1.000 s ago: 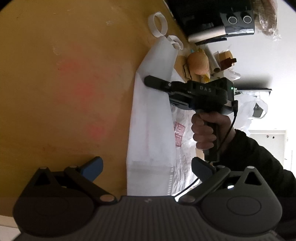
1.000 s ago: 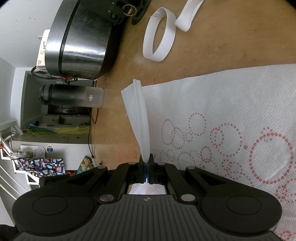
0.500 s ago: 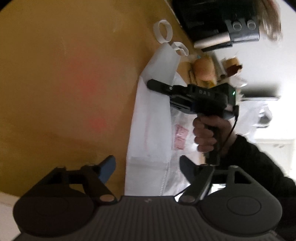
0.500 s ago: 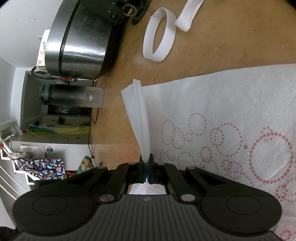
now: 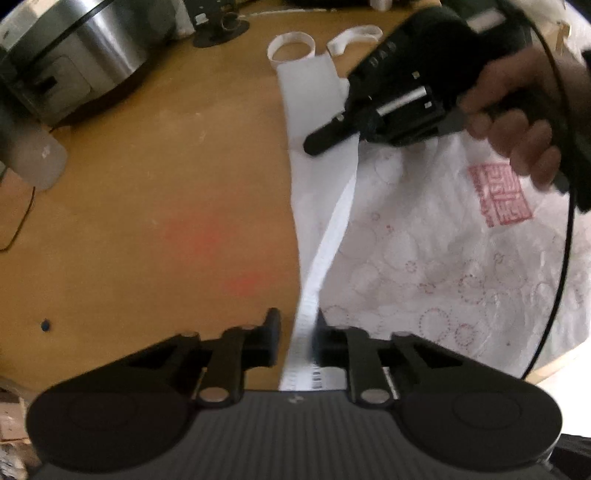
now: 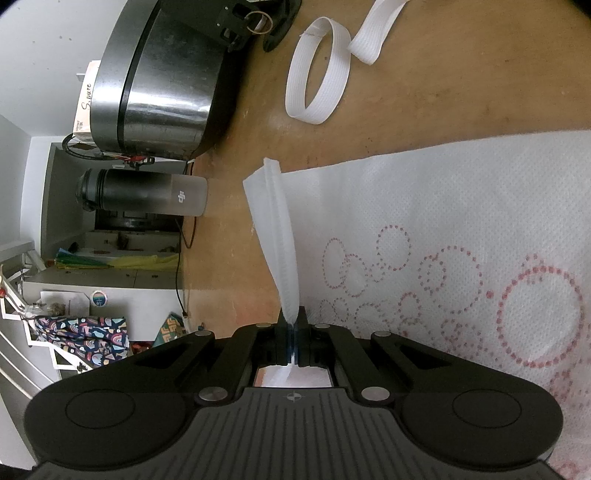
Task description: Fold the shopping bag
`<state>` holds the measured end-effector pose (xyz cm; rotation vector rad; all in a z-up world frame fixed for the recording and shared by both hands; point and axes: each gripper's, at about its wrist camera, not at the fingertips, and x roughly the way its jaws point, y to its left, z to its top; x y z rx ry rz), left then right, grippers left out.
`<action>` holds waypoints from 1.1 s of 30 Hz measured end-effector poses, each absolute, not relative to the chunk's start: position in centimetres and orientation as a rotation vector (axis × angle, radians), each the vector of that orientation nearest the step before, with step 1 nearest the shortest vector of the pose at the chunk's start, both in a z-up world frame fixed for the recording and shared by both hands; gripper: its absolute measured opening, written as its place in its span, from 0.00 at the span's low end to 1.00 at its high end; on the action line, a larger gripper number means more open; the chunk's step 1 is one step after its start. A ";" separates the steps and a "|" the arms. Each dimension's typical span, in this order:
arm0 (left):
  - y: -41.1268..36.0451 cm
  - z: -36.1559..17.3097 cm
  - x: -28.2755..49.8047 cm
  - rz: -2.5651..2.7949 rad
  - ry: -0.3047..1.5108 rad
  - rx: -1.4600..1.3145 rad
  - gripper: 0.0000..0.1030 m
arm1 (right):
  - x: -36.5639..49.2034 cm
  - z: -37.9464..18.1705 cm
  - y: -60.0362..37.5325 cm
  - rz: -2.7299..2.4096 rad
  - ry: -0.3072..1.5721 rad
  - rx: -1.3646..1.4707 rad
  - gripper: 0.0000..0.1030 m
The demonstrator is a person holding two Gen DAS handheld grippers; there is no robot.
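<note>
A white shopping bag with red dotted circles lies flat on the wooden table. Its left part is lifted into a raised fold that runs between my two grippers. My left gripper points down at the near end of that fold. Its jaws are closing with the fold between them, and a gap still shows beside the left finger. My right gripper is shut on the far end of the fold. A hand holds it over the bag. Two white handle loops lie beyond the bag.
A steel appliance and a dark bottle lying on its side stand along the table's far side. A black stand sits near the handle loops. A thin cable lies by the table's left edge.
My left gripper has swung and rolled over the bag's near end. Its wide-open jaws have narrowed around the raised fold. The right gripper has kept still, shut on the fold.
</note>
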<state>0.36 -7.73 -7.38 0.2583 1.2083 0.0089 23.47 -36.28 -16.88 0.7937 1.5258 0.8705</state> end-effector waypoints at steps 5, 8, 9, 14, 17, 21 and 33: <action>-11.3 -7.7 -1.0 0.116 1.108 0.518 0.02 | 23.6 -17.0 -36.3 0.871 1.526 0.795 0.00; -13.5 -8.5 -1.8 0.156 1.078 0.662 0.02 | 23.6 -17.0 -36.3 0.875 1.532 0.797 0.00; -14.8 -9.0 -2.4 0.168 1.072 0.738 0.02 | 23.6 -17.0 -36.3 0.878 1.537 0.796 0.00; -17.4 -11.6 -2.8 0.183 1.096 0.935 0.03 | 23.7 -17.0 -36.1 0.897 1.539 0.782 0.00; -18.5 -13.7 -3.0 0.171 1.114 1.076 0.00 | 23.8 -17.0 -35.9 0.909 1.545 0.773 0.00; -20.1 -15.5 -4.1 0.146 1.118 1.284 0.00 | 23.9 -17.0 -35.7 0.929 1.557 0.759 0.00; -21.1 -17.4 -5.1 0.118 1.130 1.477 0.00 | 23.9 -16.9 -35.4 0.934 1.565 0.756 0.00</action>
